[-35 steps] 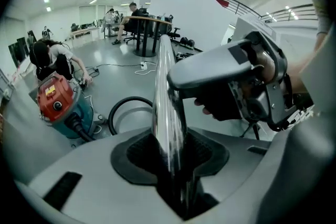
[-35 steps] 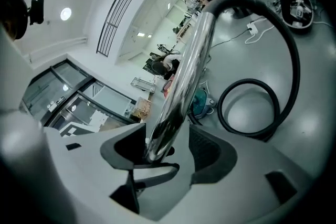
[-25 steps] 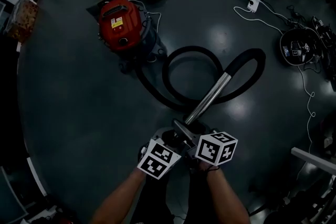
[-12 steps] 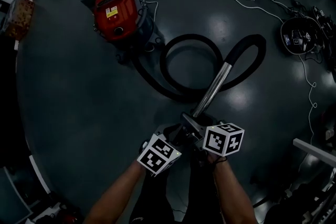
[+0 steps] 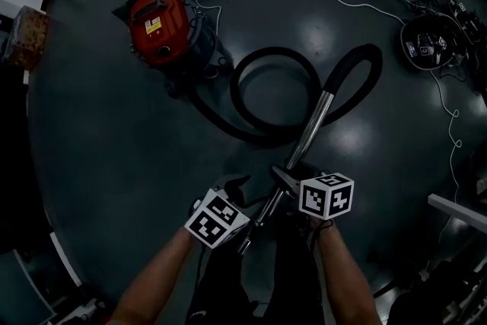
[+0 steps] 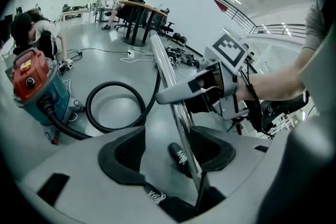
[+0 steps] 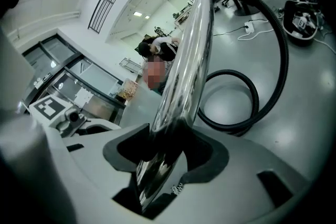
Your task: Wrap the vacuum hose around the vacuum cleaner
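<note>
Gripper views show right tongs pinching wand, left tongs just opened around it.

We see our right gripper, jaws just now closing, clamped on the chrome wand, the black hose looping across the floor beyond.

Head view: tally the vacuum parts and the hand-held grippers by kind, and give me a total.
Red vacuum cleaner: 1
Black vacuum hose: 1
Chrome wand: 1
Hand-held grippers: 2, the left hand-held gripper and the right hand-held gripper
Total: 5
</note>
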A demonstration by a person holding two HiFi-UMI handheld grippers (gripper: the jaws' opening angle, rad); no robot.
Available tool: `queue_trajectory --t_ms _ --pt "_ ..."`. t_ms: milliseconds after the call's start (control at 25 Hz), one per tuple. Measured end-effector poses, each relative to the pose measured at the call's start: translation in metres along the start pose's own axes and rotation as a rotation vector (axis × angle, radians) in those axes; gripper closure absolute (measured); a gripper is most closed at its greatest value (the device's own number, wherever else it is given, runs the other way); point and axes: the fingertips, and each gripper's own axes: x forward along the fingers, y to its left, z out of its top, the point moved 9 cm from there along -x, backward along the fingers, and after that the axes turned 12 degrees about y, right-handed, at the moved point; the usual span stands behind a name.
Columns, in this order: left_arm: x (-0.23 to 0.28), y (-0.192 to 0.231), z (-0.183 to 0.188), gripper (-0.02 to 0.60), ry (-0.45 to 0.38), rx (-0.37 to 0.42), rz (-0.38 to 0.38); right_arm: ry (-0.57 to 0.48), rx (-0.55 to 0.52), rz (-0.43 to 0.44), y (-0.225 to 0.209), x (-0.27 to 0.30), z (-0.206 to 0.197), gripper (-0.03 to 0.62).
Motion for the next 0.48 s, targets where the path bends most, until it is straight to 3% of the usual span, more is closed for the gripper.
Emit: queue_trajectory --t_ms 480 --pt "-0.002 -0.006 0.113 0.324 -0.082 0.092 0.166 0.273 -0.311 -0.039 -0.043 -0.028 0.012 0.398"
